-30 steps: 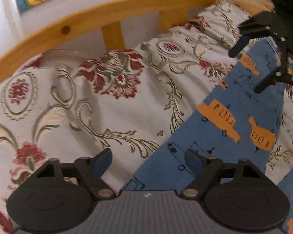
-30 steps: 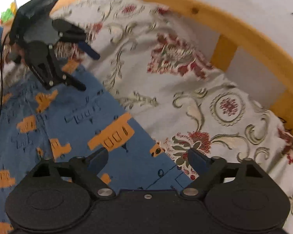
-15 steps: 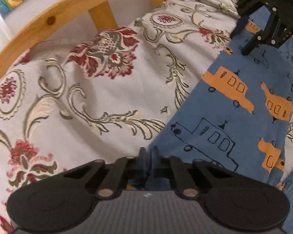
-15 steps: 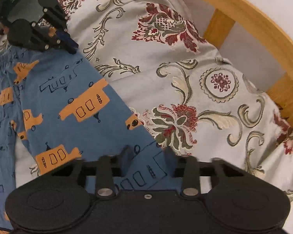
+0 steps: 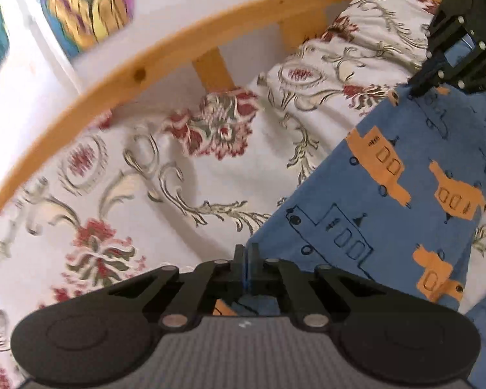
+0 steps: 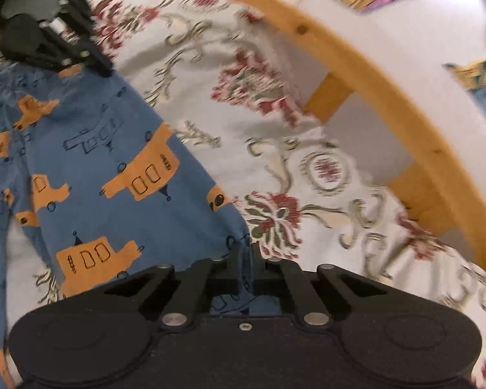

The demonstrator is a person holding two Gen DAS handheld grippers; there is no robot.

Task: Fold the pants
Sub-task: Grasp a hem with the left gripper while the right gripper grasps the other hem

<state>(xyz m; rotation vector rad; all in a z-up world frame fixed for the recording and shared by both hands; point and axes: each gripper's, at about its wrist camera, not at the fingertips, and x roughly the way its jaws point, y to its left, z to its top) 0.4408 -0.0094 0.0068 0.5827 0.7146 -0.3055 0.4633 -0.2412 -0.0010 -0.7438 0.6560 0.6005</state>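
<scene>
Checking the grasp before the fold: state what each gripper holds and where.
Left gripper and right gripper are each shut on the blue pants, pinching the edge of the same leg at opposite ends.

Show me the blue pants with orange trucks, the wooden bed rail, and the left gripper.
Blue pants with orange trucks [image 5: 388,194], left wrist view, on the leg's flat middle.
Wooden bed rail [image 6: 382,87], right wrist view, on the curved top rail.
Left gripper [image 5: 247,256], left wrist view, at its pinched fingertips.
</scene>
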